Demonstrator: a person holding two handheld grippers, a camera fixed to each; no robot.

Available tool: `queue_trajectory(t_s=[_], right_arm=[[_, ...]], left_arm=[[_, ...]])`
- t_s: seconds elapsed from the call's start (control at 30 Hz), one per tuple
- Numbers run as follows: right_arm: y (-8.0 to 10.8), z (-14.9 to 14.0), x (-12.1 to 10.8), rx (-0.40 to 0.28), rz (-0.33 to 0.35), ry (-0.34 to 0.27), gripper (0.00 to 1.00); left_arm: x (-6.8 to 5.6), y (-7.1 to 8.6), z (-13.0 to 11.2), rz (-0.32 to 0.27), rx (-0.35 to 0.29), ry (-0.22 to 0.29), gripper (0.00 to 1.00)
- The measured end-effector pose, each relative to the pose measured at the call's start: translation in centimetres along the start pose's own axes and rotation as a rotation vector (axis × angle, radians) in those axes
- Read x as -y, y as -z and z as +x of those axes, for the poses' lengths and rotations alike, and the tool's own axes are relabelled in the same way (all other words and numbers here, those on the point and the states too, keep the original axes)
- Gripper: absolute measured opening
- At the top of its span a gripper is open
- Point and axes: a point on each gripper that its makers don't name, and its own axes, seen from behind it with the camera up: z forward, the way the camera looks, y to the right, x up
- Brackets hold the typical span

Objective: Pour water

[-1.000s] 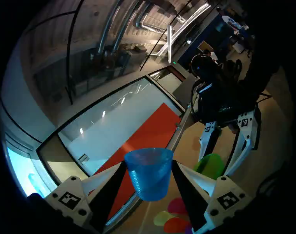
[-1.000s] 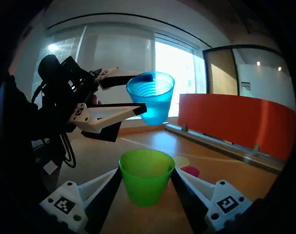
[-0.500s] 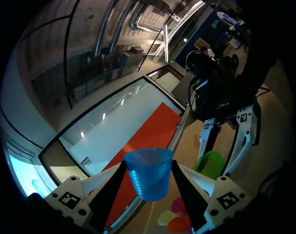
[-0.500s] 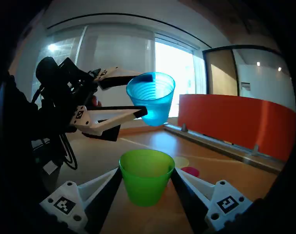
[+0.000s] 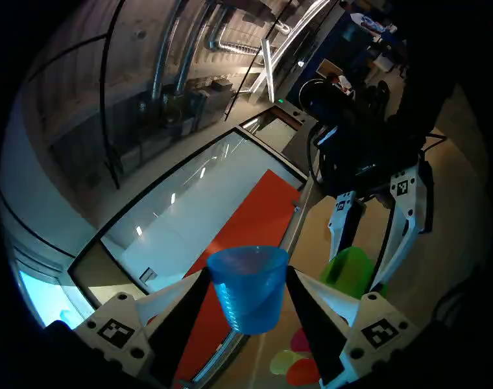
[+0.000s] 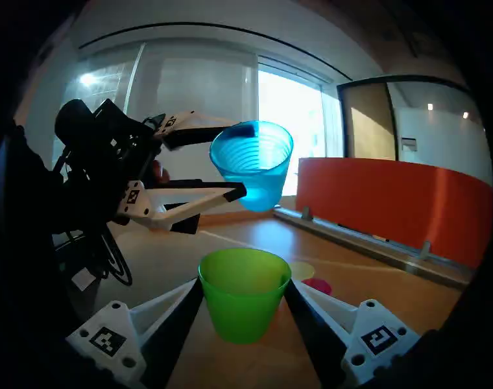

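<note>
**Desk** (image 6: 181, 249): a wooden top is lying under both tools, and an orange partition (image 6: 402, 201) is running along its far right side.

**Left hand-held gripper** (image 5: 248, 275): it is reaching in from the left, raised well off the desk. Both fingers are pinching the wall of the blue cup (image 6: 251, 165).

**Right hand-held gripper** (image 6: 244, 285): it is sitting low and near, with both fingers pressing the sides of the green cup (image 5: 349, 272). That cup is standing upright. I cannot tell whether its base is touching the desk.

**Cups:** the blue cup is hanging above and a little beyond the green one, with its mouth tipping toward it. No water is showing in either cup.

**Recommendation:** the blue rim should be sitting directly over the green mouth before any further tipping. The turn should be going slowly, with the right side holding level.

**Small coloured discs** (image 6: 316, 284): these are lying on the desk just beyond the green cup.
</note>
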Motion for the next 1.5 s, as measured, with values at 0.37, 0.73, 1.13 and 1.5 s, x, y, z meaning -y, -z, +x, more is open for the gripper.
queue_trajectory(t_s=[0.37, 0.73, 1.13, 1.5], right_arm=[[0.11, -0.02, 0.08, 0.000, -0.001, 0.001, 0.90], [0.18, 0.02, 0.09, 0.000, 0.001, 0.002, 0.90], [0.40, 0.10, 0.15, 0.000, -0.001, 0.006, 0.90], [0.50, 0.12, -0.02, 0.000, -0.004, 0.007, 0.90]], left_arm=[[-0.29, 0.05, 0.10, -0.003, -0.002, -0.026, 0.85], [-0.11, 0.04, 0.29, -0.002, -0.004, -0.051, 0.84], [-0.43, 0.04, 0.42, -0.004, -0.005, -0.088, 0.84], [-0.93, -0.11, 0.57, -0.016, -0.007, -0.119, 0.85]])
